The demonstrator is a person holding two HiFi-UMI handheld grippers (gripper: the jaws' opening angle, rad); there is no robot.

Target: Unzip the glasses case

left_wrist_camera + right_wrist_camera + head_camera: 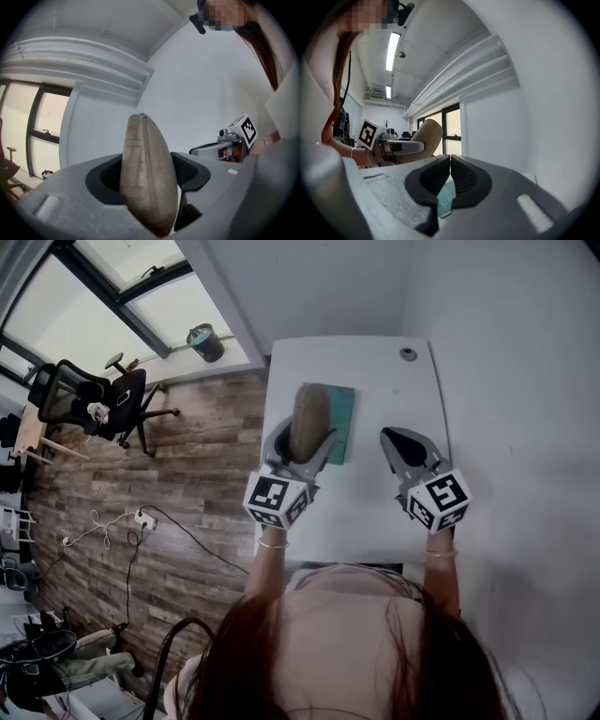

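A tan fabric glasses case [308, 418] is clamped between the jaws of my left gripper [298, 452], held off the white table [375, 512]. In the left gripper view the case [147, 173] stands on edge, its zip seam running up the front to its tip. My right gripper [406, 454] hovers to the right of the case, shut with nothing between its pads, apart from the case. In the right gripper view the case [426, 133] shows at left with the left gripper around it. In the left gripper view the right gripper [201, 151] shows at right.
A teal notebook [339, 423] lies on the table under and beside the case; the notebook [447, 199] also shows below the right jaws. A small round fitting [408, 354] sits at the table's far right corner. White walls stand behind and to the right. An office chair [89, 399] stands on the wood floor at left.
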